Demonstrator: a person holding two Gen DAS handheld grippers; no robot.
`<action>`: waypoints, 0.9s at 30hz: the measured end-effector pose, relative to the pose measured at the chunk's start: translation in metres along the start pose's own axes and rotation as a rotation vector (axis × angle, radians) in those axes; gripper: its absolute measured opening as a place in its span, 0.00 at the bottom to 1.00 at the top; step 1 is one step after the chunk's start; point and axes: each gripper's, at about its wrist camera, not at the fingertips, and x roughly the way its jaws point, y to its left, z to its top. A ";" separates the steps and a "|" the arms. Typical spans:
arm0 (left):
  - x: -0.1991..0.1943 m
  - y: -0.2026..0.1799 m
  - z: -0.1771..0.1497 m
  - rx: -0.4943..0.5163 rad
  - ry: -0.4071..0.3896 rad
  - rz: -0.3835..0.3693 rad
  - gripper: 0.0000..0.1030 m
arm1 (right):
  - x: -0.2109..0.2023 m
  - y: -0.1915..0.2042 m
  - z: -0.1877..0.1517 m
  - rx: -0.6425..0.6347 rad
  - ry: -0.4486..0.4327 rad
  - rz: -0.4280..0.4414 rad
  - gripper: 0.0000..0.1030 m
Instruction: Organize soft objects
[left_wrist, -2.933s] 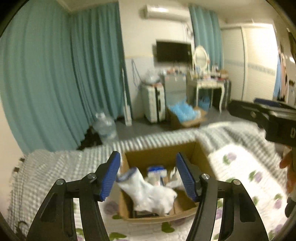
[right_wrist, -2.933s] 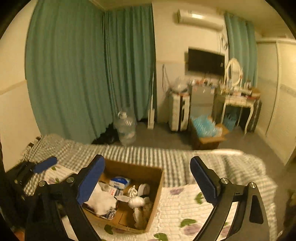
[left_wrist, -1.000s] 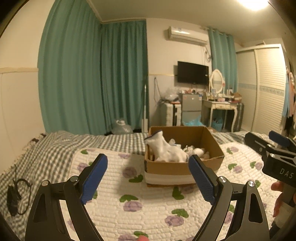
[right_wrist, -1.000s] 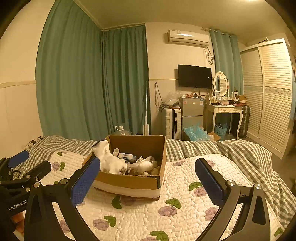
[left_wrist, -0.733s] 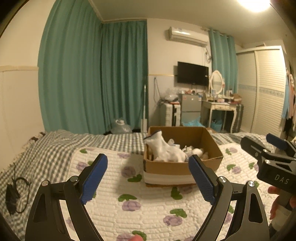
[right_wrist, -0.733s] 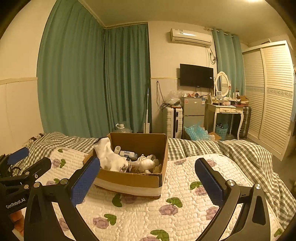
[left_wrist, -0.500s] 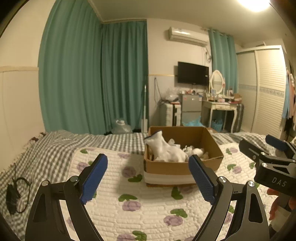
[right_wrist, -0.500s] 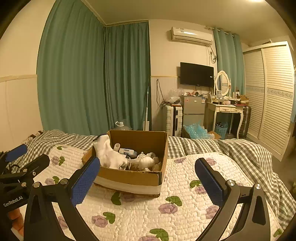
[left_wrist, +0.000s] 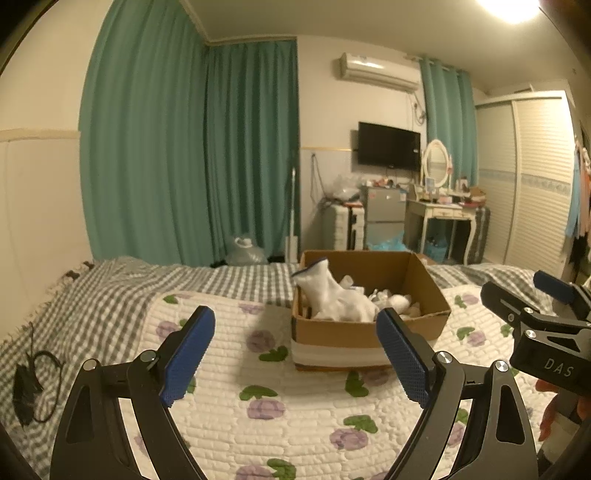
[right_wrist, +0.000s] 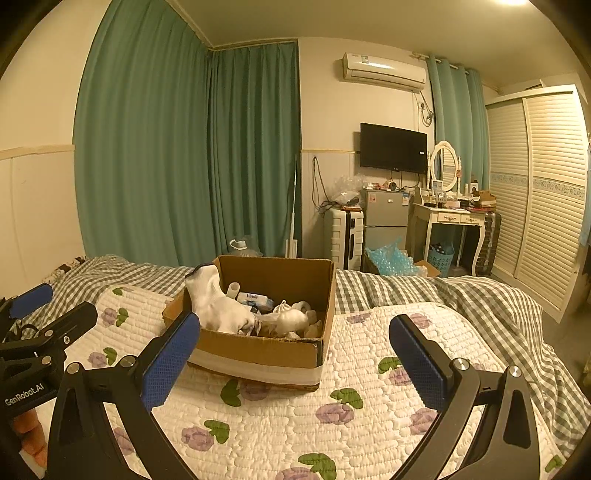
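Observation:
A brown cardboard box (left_wrist: 332, 334) (right_wrist: 258, 349) stands on the flowered quilt of the bed. In it lie a white sock (left_wrist: 328, 295) (right_wrist: 218, 302) that sticks up over the rim, a tissue pack (right_wrist: 255, 298) and other white soft items (right_wrist: 291, 317). My left gripper (left_wrist: 295, 354) is open and empty, held back from the box over the quilt. My right gripper (right_wrist: 291, 363) is open and empty, also short of the box. Each gripper shows at the edge of the other's view.
The white quilt (right_wrist: 332, 424) lies over a grey checked blanket (left_wrist: 92, 302). A black cable (left_wrist: 29, 384) lies at the bed's left edge. Beyond the bed stand green curtains, a water jug (right_wrist: 242, 245), a suitcase, a small fridge and a dressing table (right_wrist: 450, 218).
Both grippers have drawn back from above the box and levelled out. The white sock, once between the left fingers, lies in the box. In the last second little has moved.

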 end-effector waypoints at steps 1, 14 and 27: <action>0.000 0.000 0.000 0.000 0.000 0.001 0.88 | -0.001 0.000 0.000 0.000 -0.001 0.000 1.00; 0.000 -0.001 0.000 -0.001 0.005 0.001 0.88 | -0.001 -0.001 0.000 0.000 0.001 0.004 1.00; 0.001 -0.001 -0.001 -0.003 0.011 -0.001 0.88 | 0.000 -0.001 -0.001 -0.001 0.004 0.007 1.00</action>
